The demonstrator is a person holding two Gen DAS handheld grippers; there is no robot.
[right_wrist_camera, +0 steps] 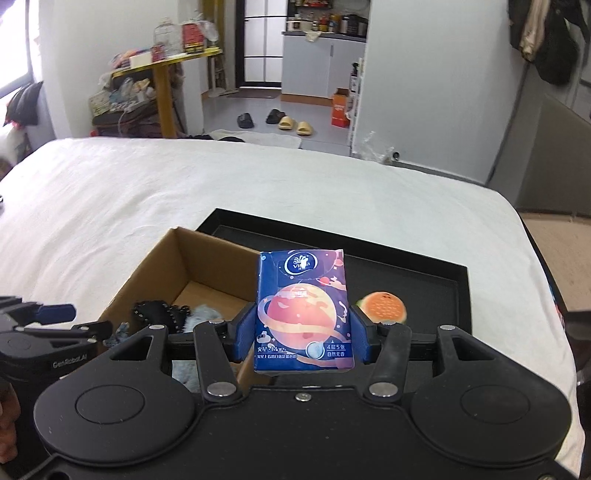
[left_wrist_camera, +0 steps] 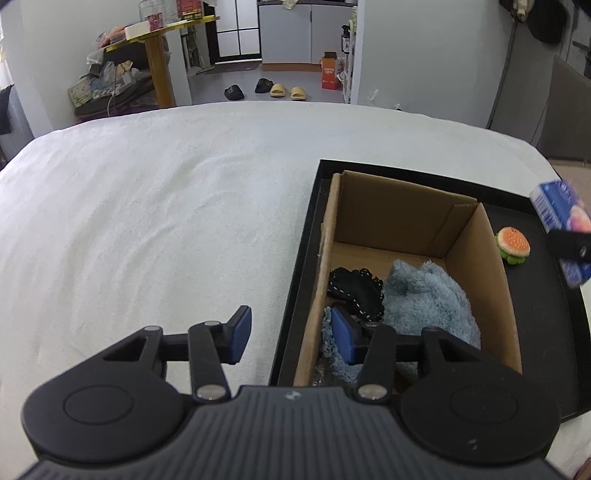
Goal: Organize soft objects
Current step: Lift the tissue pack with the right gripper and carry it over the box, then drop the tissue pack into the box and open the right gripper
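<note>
A cardboard box [left_wrist_camera: 476, 236] stands in a black tray [left_wrist_camera: 306, 236] on the white bed. In the box lie a fluffy blue cloth [left_wrist_camera: 428, 295] and a black lacy piece [left_wrist_camera: 354, 291]. A burger-shaped plush [left_wrist_camera: 513, 244] sits on the tray right of the box. My left gripper [left_wrist_camera: 291, 338] is open and empty, straddling the box's left wall. My right gripper [right_wrist_camera: 303, 338] is shut on a blue tissue pack [right_wrist_camera: 303, 310], held above the tray beside the box [right_wrist_camera: 207, 266], with the burger plush [right_wrist_camera: 384, 308] just behind it. The pack also shows in the left wrist view [left_wrist_camera: 561, 221].
The white bed [left_wrist_camera: 166, 229] stretches to the left and far side of the tray. Beyond the bed are slippers [left_wrist_camera: 284, 89] on the floor, a yellow table [left_wrist_camera: 159, 55] with clutter, and a white cabinet [left_wrist_camera: 306, 33].
</note>
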